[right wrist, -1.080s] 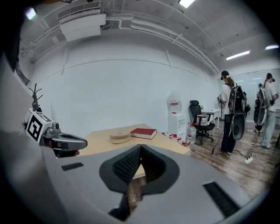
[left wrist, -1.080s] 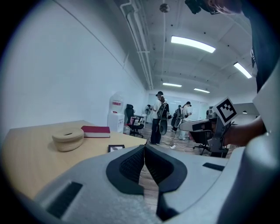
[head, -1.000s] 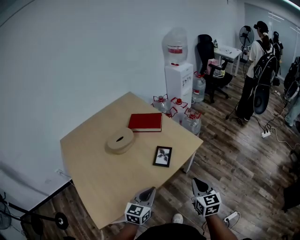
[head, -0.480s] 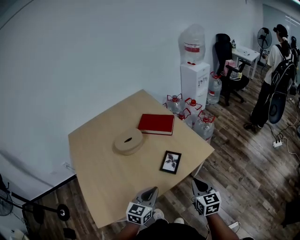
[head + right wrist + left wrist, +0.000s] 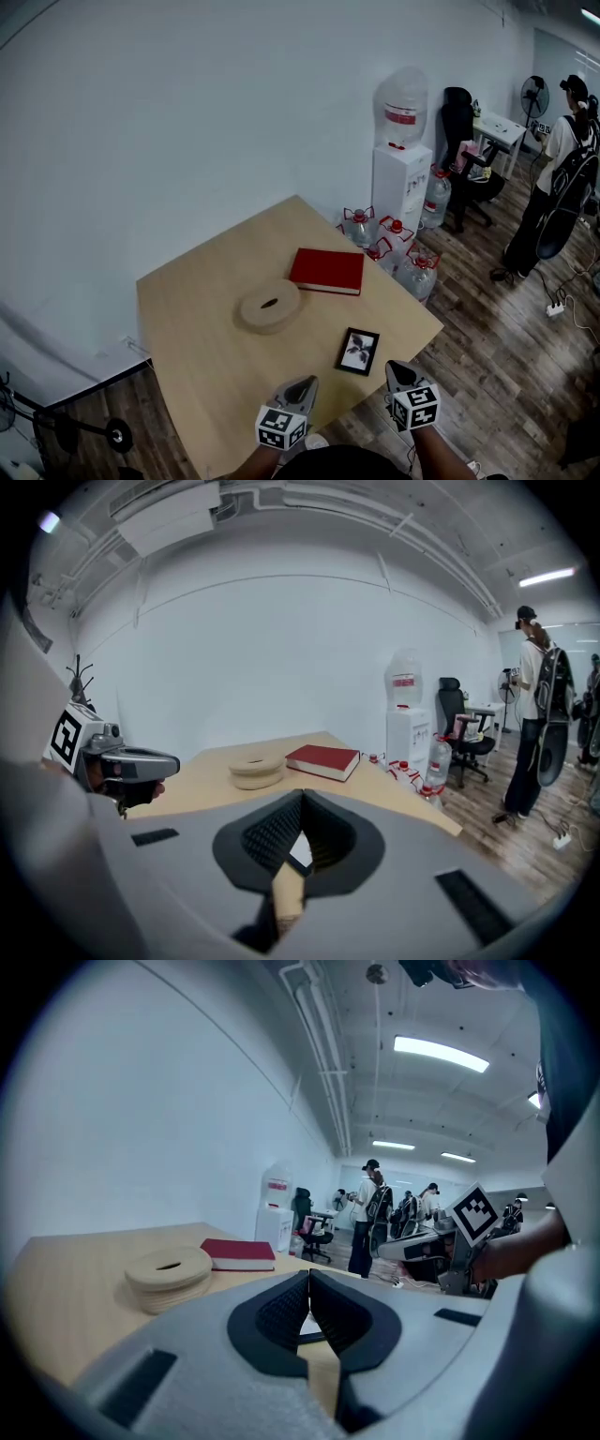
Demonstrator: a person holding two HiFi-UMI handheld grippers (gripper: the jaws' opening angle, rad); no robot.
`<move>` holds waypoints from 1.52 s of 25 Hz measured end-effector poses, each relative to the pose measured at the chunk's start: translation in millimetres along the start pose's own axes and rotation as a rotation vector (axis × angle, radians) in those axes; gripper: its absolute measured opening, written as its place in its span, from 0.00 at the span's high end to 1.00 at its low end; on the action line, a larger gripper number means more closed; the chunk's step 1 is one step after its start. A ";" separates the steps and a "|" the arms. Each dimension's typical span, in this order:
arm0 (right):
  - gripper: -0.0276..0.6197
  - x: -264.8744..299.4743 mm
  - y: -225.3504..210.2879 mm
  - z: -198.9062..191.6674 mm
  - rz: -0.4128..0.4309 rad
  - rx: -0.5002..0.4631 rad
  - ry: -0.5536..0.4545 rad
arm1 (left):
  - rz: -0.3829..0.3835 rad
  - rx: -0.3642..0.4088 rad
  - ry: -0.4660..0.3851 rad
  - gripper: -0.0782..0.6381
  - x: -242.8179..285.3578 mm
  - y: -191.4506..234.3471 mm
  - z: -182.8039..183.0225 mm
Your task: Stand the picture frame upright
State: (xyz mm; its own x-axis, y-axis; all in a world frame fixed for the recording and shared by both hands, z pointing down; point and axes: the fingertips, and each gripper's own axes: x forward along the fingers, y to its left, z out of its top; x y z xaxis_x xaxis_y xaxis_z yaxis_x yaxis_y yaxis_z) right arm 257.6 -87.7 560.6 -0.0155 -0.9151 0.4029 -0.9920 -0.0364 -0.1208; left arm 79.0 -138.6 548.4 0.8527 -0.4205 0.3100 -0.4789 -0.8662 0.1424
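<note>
Nearest in, both claws are hanging at the table's near-right edge. The left claw (image 5: 301, 382) is clenched tight, its pads meeting with nothing between them. The right claw (image 5: 395, 368) is clenched and empty as well.

Just past their tips, the picture frame (image 5: 358, 351) is lying flat on its back on the table (image 5: 202, 356). It is sitting close to that near-right edge, not far from the right corner, and showing a dark leafy print inside a black border. Neither claw is touching it.

I'm reading the frame as light and stiff, so it should be tipping up as one piece. The front is looking glazed, though, which would make it breakable and slick under the pads. Lying flush, it is offering no gap underneath. The sensible hold is looking like a pinch across one thin rail at an edge, with the other claw bracing the opposite edge to stop it skating over the smooth wood. Both claws would be needing to release first. Whether a prop leg is folded behind it is hidden.

Farther in, a round wooden disc (image 5: 270, 306) with a slot is sitting near the table's middle. A red book (image 5: 327, 270) is lying beyond it toward the far-right edge. Past the table, water bottles (image 5: 384, 246) are clustering on the floor by a water dispenser (image 5: 401, 164).
</note>
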 end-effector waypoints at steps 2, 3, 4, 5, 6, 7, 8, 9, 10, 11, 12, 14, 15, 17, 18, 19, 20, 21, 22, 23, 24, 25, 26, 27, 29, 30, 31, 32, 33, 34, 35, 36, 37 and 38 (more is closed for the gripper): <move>0.94 11.2 2.5 1.1 -0.016 0.016 0.007 | 0.000 -0.007 0.003 0.88 0.8 14.9 -0.8; 0.94 16.4 3.9 0.7 -0.024 0.023 0.010 | -0.001 -0.011 0.004 0.88 0.7 22.0 -1.5; 0.94 21.9 5.2 0.1 -0.031 0.029 0.012 | -0.002 -0.012 0.005 0.88 0.8 29.0 -2.1; 0.94 27.6 6.5 -0.6 -0.037 0.034 0.014 | -0.003 -0.011 0.006 0.88 1.0 35.9 -2.6; 0.94 33.5 7.9 -1.6 -0.041 0.037 0.017 | -0.004 -0.009 0.006 0.88 1.5 42.6 -3.3; 0.94 39.3 8.8 -2.9 -0.047 0.040 0.022 | -0.004 -0.007 0.008 0.88 2.4 48.9 -3.9; 0.94 44.7 8.7 -4.2 -0.054 0.042 0.027 | -0.004 -0.006 0.009 0.88 3.3 54.4 -4.4; 0.94 49.3 7.7 -5.4 -0.064 0.042 0.034 | -0.003 -0.008 0.010 0.88 4.2 58.8 -4.5; 0.94 53.3 5.6 -6.7 -0.075 0.041 0.041 | -0.002 -0.011 0.010 0.88 4.9 61.9 -4.4; 0.94 57.0 2.7 -7.9 -0.087 0.039 0.047 | -0.002 -0.013 0.012 0.88 6.0 64.1 -4.6; 0.94 60.8 -0.8 -9.1 -0.100 0.038 0.053 | -0.002 -0.013 0.015 0.88 7.8 66.1 -5.1; 0.94 69.3 -7.6 -12.2 -0.117 0.039 0.066 | 0.001 -0.011 0.025 0.88 13.0 71.2 -6.8; 0.94 74.0 -10.3 -14.6 -0.118 0.043 0.079 | 0.005 -0.014 0.029 0.88 15.5 74.1 -7.4; 0.94 83.1 -14.4 -20.5 -0.112 0.052 0.107 | 0.013 -0.020 0.034 0.88 19.0 78.6 -7.9; 0.94 87.1 -16.3 -23.8 -0.106 0.060 0.119 | 0.017 -0.021 0.037 0.88 20.2 80.2 -8.3; 0.93 90.9 -18.3 -27.0 -0.101 0.070 0.130 | 0.021 -0.020 0.042 0.88 21.5 82.0 -8.8; 0.91 94.9 -20.7 -30.1 -0.096 0.083 0.139 | 0.027 -0.021 0.046 0.88 22.9 84.4 -9.1; 0.86 99.1 -23.5 -33.5 -0.095 0.097 0.150 | 0.034 -0.025 0.050 0.88 24.5 87.1 -9.1; 0.82 103.5 -26.7 -37.6 -0.095 0.113 0.163 | 0.041 -0.031 0.052 0.88 26.1 89.6 -8.9; 0.79 108.0 -29.9 -42.7 -0.097 0.129 0.177 | 0.047 -0.037 0.053 0.88 27.8 91.6 -8.9; 0.77 112.4 -32.6 -48.8 -0.097 0.145 0.192 | 0.052 -0.041 0.055 0.88 29.4 93.3 -9.4; 0.75 117.0 -34.7 -55.6 -0.095 0.162 0.208 | 0.057 -0.043 0.057 0.88 31.1 94.8 -10.3; 0.74 121.6 -36.5 -62.7 -0.092 0.177 0.226 | 0.061 -0.045 0.058 0.88 32.9 96.4 -11.1; 0.72 126.2 -38.4 -69.8 -0.088 0.190 0.244 | 0.066 -0.046 0.059 0.88 35.1 97.7 -11.9; 0.69 133.8 -41.1 -83.0 -0.078 0.208 0.283 | 0.074 -0.051 0.064 0.88 39.3 99.5 -13.5; 0.69 136.7 -41.4 -89.3 -0.073 0.215 0.303 | 0.077 -0.054 0.068 0.88 40.7 99.8 -14.6; 0.69 139.2 -41.6 -95.6 -0.068 0.220 0.322 | 0.078 -0.057 0.071 0.88 41.7 99.7 -15.8; 0.69 141.6 -42.1 -101.9 -0.065 0.223 0.340 | 0.078 -0.059 0.075 0.88 42.8 99.3 -17.1; 0.69 144.2 -43.2 -107.9 -0.062 0.224 0.357 | 0.078 -0.061 0.080 0.88 44.0 98.6 -18.4; 0.69 146.9 -44.5 -113.3 -0.059 0.227 0.372 | 0.077 -0.062 0.084 0.88 45.3 97.8 -19.7; 0.69 149.5 -45.7 -118.0 -0.056 0.232 0.385 | 0.075 -0.062 0.088 0.88 46.2 97.1 -21.1; 0.69 152.0 -46.6 -122.1 -0.053 0.237 0.396 | 0.073 -0.062 0.090 0.88 47.0 96.7 -22.4; 0.69 154.5 -47.4 -125.7 -0.051 0.243 0.406 | 0.072 -0.063 0.092 0.88 47.6 96.6 -23.8; 0.69 156.9 -48.2 -129.0 -0.052 0.248 0.416 | 0.071 -0.064 0.095 0.88 48.2 96.9 -25.5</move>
State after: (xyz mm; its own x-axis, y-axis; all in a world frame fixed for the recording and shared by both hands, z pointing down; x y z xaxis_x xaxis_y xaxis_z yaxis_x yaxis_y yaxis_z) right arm 286.8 -177.8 746.7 -0.0659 -0.6733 0.7364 -0.9339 -0.2183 -0.2831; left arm 68.3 -235.9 601.1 0.7938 -0.4503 0.4088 -0.5526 -0.8147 0.1757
